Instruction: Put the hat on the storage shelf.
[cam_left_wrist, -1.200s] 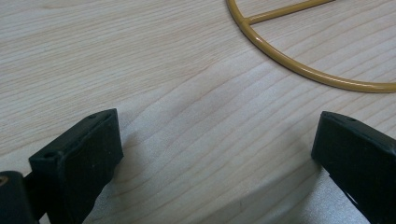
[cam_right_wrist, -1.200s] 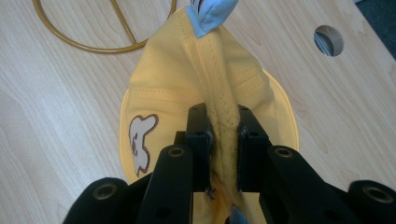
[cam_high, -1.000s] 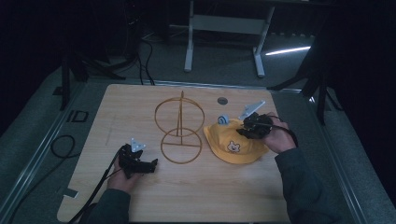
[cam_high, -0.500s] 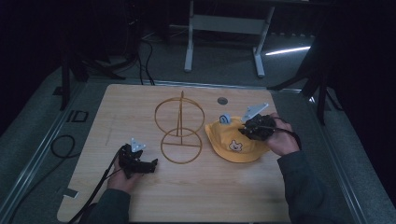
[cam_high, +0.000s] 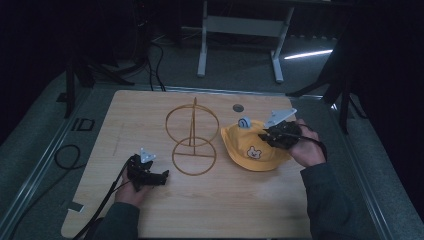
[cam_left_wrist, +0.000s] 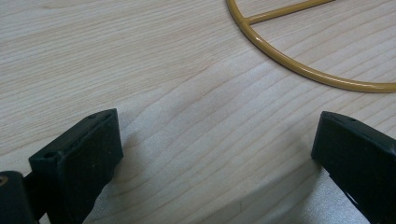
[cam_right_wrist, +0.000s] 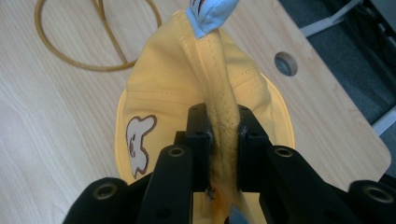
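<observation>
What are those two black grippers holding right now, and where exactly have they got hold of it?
The right gripper pinches a raised fold of fabric on the crown of the yellow hat. The left gripper is open over the wooden table, holding nothing.

A light wooden table (cam_high: 210, 210) with rounded corners was observed, set over a grey floor. A round hole (cam_high: 238, 108) was noted in the top at about 1 o'clock, near the far edge. A gold wire stand (cam_high: 192, 145) was found at the centre, its ring base flat on the wood. A yellow hat (cam_high: 250, 150) bearing a bear emblem lay at 3 o'clock, just beside the stand. The left gripper (cam_high: 160, 176) was rested on the wood at 8 o'clock.
</observation>
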